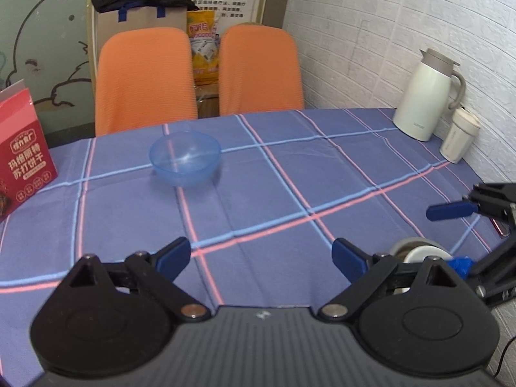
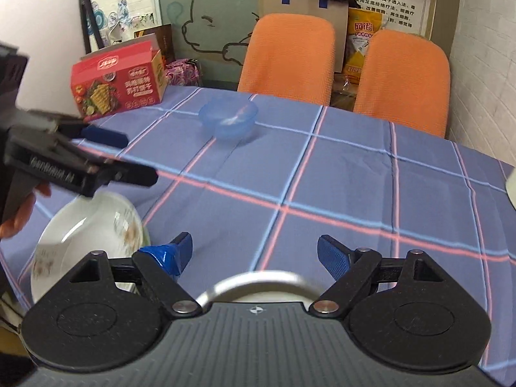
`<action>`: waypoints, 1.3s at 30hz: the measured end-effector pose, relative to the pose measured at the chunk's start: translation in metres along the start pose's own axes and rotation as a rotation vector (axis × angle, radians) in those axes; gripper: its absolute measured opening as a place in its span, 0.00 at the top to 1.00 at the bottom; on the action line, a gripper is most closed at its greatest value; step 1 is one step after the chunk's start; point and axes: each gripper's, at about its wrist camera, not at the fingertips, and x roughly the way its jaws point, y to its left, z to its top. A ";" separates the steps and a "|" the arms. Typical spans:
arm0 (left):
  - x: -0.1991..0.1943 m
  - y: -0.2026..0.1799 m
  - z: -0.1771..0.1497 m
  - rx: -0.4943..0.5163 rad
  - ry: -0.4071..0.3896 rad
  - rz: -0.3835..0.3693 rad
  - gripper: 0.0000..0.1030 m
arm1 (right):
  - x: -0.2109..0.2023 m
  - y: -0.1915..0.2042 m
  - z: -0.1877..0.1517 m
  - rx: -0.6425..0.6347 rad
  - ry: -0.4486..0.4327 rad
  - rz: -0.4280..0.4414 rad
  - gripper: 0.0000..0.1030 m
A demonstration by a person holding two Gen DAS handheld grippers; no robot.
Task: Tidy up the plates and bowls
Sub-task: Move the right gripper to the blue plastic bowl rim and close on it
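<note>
Bowls first: the blue translucent bowl [image 1: 185, 162] sits upright on the far half of my checked tablecloth [image 1: 274, 193], in front of the left orange chair [image 1: 145, 77] and well apart from both tools. My left gripper [image 1: 261, 259] hangs above the near part of the cloth with its blue fingers [image 1: 172, 256] spread wide and nothing between them. My right gripper [image 2: 254, 254] is likewise spread and empty; a grey-rimmed metal bowl [image 2: 254, 282] lies just under it at the near edge, mostly hidden by the tool body, so I cannot tell whether it touches the fingers. One of those fingers carries a wrap of blue tape [image 2: 163, 256]. A white plate with a floral print [image 2: 87, 235] lies near the table's edge, to the left of the right gripper and below the left tool as the right camera sees it. A red biscuit box [image 2: 119, 85] stands at the far left of the table. A cream thermos jug [image 1: 425, 93] and a small cream cup [image 1: 459, 138] stand at the far right by the brick-pattern wall [image 1: 387, 32].
</note>
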 end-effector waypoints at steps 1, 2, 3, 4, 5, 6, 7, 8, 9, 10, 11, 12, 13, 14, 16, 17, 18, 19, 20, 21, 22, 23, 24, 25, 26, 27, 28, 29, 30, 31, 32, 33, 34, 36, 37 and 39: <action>0.003 0.005 0.003 -0.002 -0.001 0.007 0.09 | 0.008 -0.002 0.008 0.011 0.003 0.005 0.30; 0.006 0.010 0.005 -0.004 -0.001 0.014 0.09 | 0.016 -0.004 0.017 0.021 0.005 0.013 0.30; 0.010 0.015 0.008 -0.006 0.000 0.020 0.09 | 0.025 -0.006 0.025 0.028 0.005 0.022 0.30; 0.015 0.021 0.011 -0.009 0.002 0.027 0.09 | 0.034 -0.007 0.033 0.032 0.006 0.030 0.30; 0.019 0.026 0.014 -0.013 0.004 0.034 0.08 | 0.043 -0.007 0.041 0.032 0.006 0.034 0.30; 0.027 0.033 0.017 -0.018 0.008 0.041 0.06 | 0.053 -0.008 0.049 0.028 0.004 0.035 0.30; 0.034 0.040 0.020 -0.021 0.013 0.050 0.06 | 0.063 -0.008 0.056 0.021 0.005 0.033 0.30; 0.043 0.047 0.023 -0.025 0.019 0.065 0.06 | 0.074 -0.008 0.063 0.013 0.011 0.030 0.30; 0.052 0.055 0.027 -0.031 0.025 0.081 0.06 | 0.084 -0.007 0.068 0.005 0.019 0.027 0.30; 0.060 0.062 0.031 -0.040 0.030 0.092 0.06 | 0.095 -0.007 0.074 -0.007 0.028 0.023 0.30; 0.069 0.070 0.036 -0.055 0.036 0.101 0.06 | 0.104 -0.006 0.077 -0.018 0.036 0.020 0.30; 0.078 0.079 0.042 -0.080 0.040 0.107 0.06 | 0.113 -0.004 0.080 -0.028 0.044 0.019 0.30; 0.086 0.089 0.047 -0.107 0.039 0.107 0.06 | 0.120 -0.002 0.082 -0.036 0.053 0.021 0.30; 0.093 0.096 0.052 -0.132 0.036 0.105 0.06 | 0.126 -0.002 0.084 -0.041 0.062 0.028 0.30; 0.105 0.109 0.061 -0.164 0.025 0.104 0.06 | 0.136 -0.002 0.086 -0.041 0.080 0.046 0.30; 0.111 0.113 0.066 -0.170 0.019 0.105 0.06 | 0.140 -0.001 0.087 -0.044 0.090 0.050 0.30; 0.116 0.116 0.070 -0.176 0.014 0.107 0.06 | 0.145 0.000 0.089 -0.051 0.098 0.050 0.30; 0.123 0.118 0.075 -0.182 0.011 0.110 0.06 | 0.149 0.001 0.091 -0.057 0.102 0.047 0.30; 0.130 0.121 0.080 -0.187 0.013 0.109 0.06 | 0.153 0.002 0.094 -0.061 0.105 0.046 0.30; 0.138 0.123 0.084 -0.191 0.017 0.107 0.06 | 0.156 0.002 0.096 -0.062 0.105 0.046 0.30; 0.145 0.124 0.088 -0.194 0.024 0.108 0.06 | 0.160 0.003 0.099 -0.061 0.104 0.048 0.30; 0.152 0.127 0.091 -0.199 0.033 0.110 0.06 | 0.164 0.004 0.102 -0.061 0.105 0.047 0.30; 0.160 0.129 0.094 -0.205 0.041 0.110 0.06 | 0.169 0.005 0.104 -0.064 0.109 0.045 0.30; 0.166 0.132 0.096 -0.208 0.047 0.109 0.06 | 0.174 0.006 0.105 -0.067 0.113 0.040 0.30; 0.171 0.134 0.096 -0.210 0.053 0.109 0.06 | 0.178 0.007 0.107 -0.069 0.114 0.036 0.30; 0.176 0.135 0.096 -0.211 0.060 0.112 0.06 | 0.182 0.008 0.107 -0.070 0.115 0.035 0.30; 0.179 0.136 0.095 -0.210 0.065 0.114 0.06 | 0.186 0.009 0.108 -0.070 0.115 0.032 0.30; 0.183 0.137 0.094 -0.208 0.068 0.112 0.06 | 0.189 0.010 0.107 -0.069 0.115 0.031 0.30; 0.185 0.138 0.093 -0.207 0.070 0.108 0.06 | 0.193 0.011 0.107 -0.070 0.115 0.034 0.30; 0.187 0.139 0.093 -0.207 0.070 0.104 0.07 | 0.196 0.013 0.107 -0.072 0.112 0.039 0.30; 0.189 0.140 0.092 -0.204 0.072 0.101 0.07 | 0.197 0.015 0.106 -0.077 0.105 0.043 0.30; 0.191 0.141 0.092 -0.201 0.075 0.099 0.07 | 0.199 0.017 0.106 -0.085 0.093 0.045 0.30; 0.193 0.140 0.091 -0.196 0.075 0.097 0.08 | 0.201 0.019 0.106 -0.093 0.081 0.043 0.30; 0.195 0.136 0.092 -0.156 0.059 0.107 0.32 | 0.206 0.024 0.104 -0.114 0.063 0.035 0.32; 0.195 0.133 0.093 -0.132 0.062 0.106 0.48 | 0.209 0.025 0.105 -0.119 0.050 0.043 0.32; 0.195 0.131 0.094 -0.118 0.066 0.106 0.61 | 0.210 0.030 0.106 -0.134 0.046 0.062 0.32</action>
